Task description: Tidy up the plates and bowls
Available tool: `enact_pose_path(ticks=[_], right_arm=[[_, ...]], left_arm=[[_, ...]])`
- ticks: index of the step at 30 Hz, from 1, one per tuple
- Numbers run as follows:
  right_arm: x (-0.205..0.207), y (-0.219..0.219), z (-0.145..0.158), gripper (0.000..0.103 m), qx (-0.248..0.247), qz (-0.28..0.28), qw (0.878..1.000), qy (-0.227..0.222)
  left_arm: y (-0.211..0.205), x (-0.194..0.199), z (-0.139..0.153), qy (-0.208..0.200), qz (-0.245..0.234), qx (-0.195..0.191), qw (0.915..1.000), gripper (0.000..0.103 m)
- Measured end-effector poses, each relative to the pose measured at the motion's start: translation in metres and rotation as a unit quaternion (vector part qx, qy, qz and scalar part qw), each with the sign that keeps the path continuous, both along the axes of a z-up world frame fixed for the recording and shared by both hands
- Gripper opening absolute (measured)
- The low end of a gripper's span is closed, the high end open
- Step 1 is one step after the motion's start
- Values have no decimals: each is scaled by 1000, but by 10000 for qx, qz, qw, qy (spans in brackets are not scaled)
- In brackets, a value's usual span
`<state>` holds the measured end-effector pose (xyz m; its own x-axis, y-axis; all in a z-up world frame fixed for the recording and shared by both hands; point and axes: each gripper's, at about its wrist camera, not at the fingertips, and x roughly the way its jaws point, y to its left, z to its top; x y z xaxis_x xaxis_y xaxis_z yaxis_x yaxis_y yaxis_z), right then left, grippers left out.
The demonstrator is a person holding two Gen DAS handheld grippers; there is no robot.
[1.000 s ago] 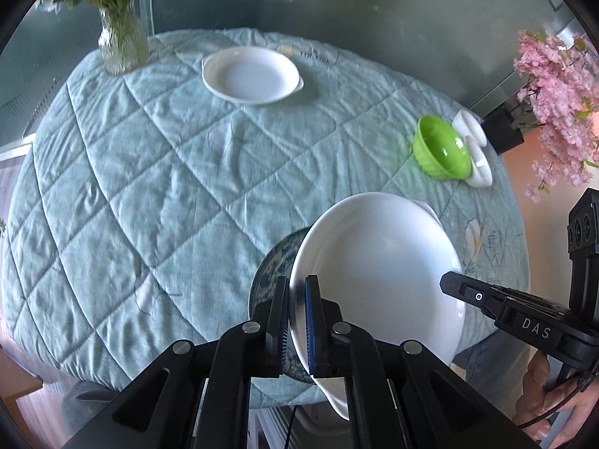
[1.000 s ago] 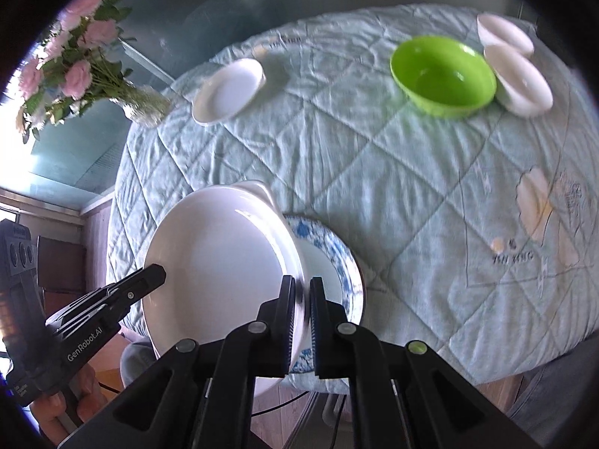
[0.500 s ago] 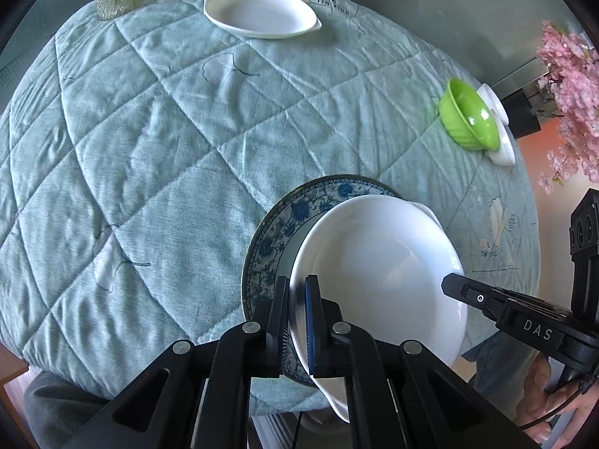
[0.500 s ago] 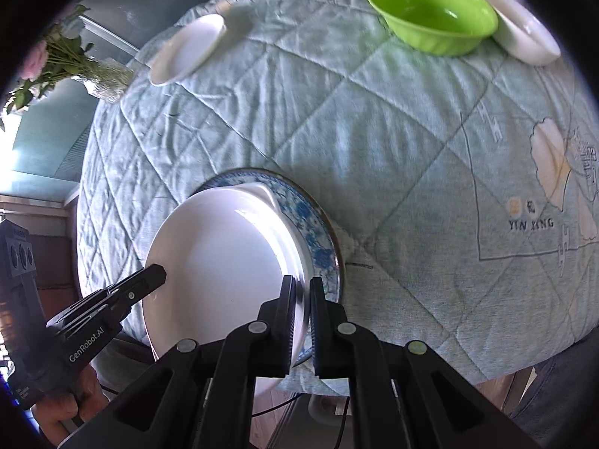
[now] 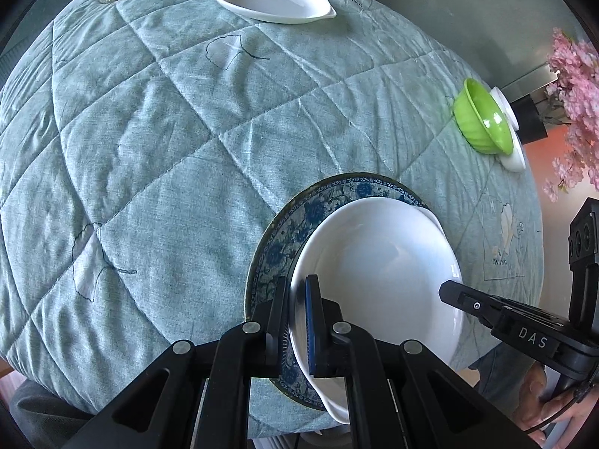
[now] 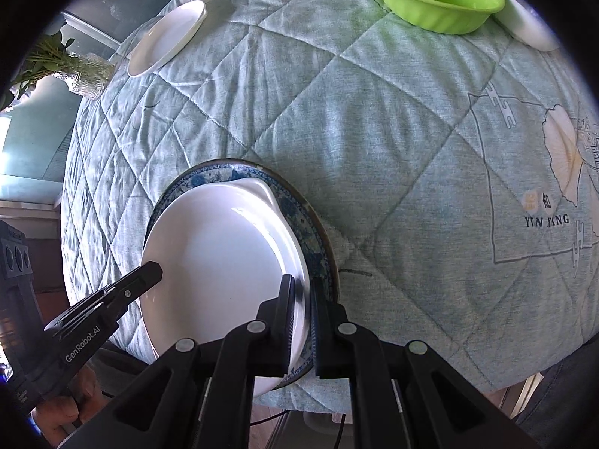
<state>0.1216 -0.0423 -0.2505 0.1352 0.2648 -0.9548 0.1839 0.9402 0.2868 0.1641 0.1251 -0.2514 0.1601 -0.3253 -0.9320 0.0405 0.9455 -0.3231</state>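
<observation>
The quilted table (image 5: 157, 172) is carrying a blue plate (image 5: 284, 247), and the white dish (image 5: 378, 269) is hanging just over it — stacking is in hand. Left gripper (image 5: 298, 299) and right gripper (image 6: 300, 299) are each clamping its rim; next, I judge, seating it, then releasing.

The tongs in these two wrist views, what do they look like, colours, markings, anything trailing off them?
Both tongs are matte black, angular frames with round silver bolts. The left tongs carry a blue pad on one finger and read "GenRobot.AI" in white along the side. The right tongs have ridged black pads and read "DAS". A thin black cable trails near the right hand.
</observation>
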Motion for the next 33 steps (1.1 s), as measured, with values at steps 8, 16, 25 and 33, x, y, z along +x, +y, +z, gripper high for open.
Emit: enact_pose_path(ticks=[8,16,25,33], right_arm=[[0,1,-6,11,26,-22,10000,81],[0,1,-3,11,25,-1,10000,22],[-5,-5,38,56,-335,219,9974,-594],[-20,-10,66,77,-432,547,9917,-1082]], left_arm=[[0,0,-1,5,-11,41,10000,5],[-2,-2,2,2,-54,140,9999,5],[11,-14,46,-589,104,105,9982,67],[6,-24,71,-889,-39,285,9956,73]])
